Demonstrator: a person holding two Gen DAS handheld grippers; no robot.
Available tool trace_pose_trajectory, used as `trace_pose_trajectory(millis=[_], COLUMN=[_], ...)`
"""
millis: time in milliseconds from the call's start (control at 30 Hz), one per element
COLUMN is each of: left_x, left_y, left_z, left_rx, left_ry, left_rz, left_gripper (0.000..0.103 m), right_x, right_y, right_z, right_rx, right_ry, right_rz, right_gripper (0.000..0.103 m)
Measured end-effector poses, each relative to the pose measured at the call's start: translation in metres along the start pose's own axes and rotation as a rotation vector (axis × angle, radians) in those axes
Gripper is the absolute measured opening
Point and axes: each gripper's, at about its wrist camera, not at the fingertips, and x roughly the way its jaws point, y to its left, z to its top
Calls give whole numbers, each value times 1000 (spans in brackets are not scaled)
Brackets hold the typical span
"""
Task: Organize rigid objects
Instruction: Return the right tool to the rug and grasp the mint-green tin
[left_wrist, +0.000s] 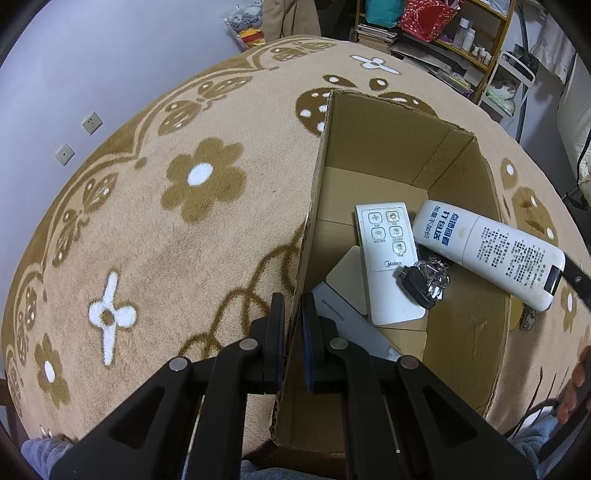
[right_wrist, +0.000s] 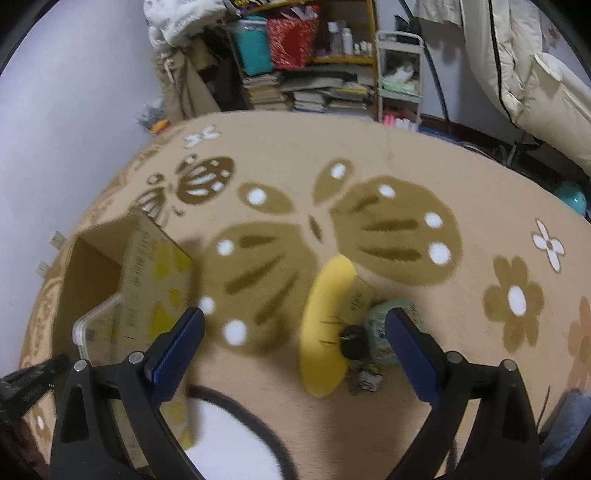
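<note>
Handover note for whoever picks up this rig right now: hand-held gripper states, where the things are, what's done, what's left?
Left hand-held gripper: shut on the cardboard box wall, steadying it.
Right hand-held gripper: open, empty, above the yellow object.
Done: Midea remote, long white remote, keys and flat cards in the box.
Left: yellow object and small items beside it on the blanket.

Both wrist views look steeply down, sharing the cardboard box (left_wrist: 406, 147).
</note>
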Motion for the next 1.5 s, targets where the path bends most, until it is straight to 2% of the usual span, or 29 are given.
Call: trace_pose_trajectory(millis=[367, 533, 767, 1100, 1233, 1333, 1433, 1500], left_x=[0, 0, 0, 0, 0, 0, 0, 0], left_y=[1, 1, 1, 0, 1, 1, 1, 1], left_z=[-1, -1, -1, -1, -1, -1, -2, -2], left_rx=[-4, -4, -4, -4, -4, -5, -7, -6], left_ry=[2, 1, 2, 1, 2, 2, 2, 2], left_rz=[-3, -3, -3, -2, -3, -2, -3, -2], left_gripper=[8, 8, 8, 8, 8, 8, 9, 9], right_x=[57, 67, 57, 48, 47, 57, 63, 65], right_y=[-44, -56, -67, -94, -99, -98, -94, -89], right_z=[-22, -28, -26, -25, -26, -28, -29, -27], right_rx=[98, 151, 174, 298, 302, 327, 321, 287], right_ry=[137, 170, 121, 82, 79, 110, 121, 106], right_rz=[-192, -216, -217, -198, -220, -207, -194, -208], right_gripper=[103, 103, 103, 103, 103, 100, 91, 79])
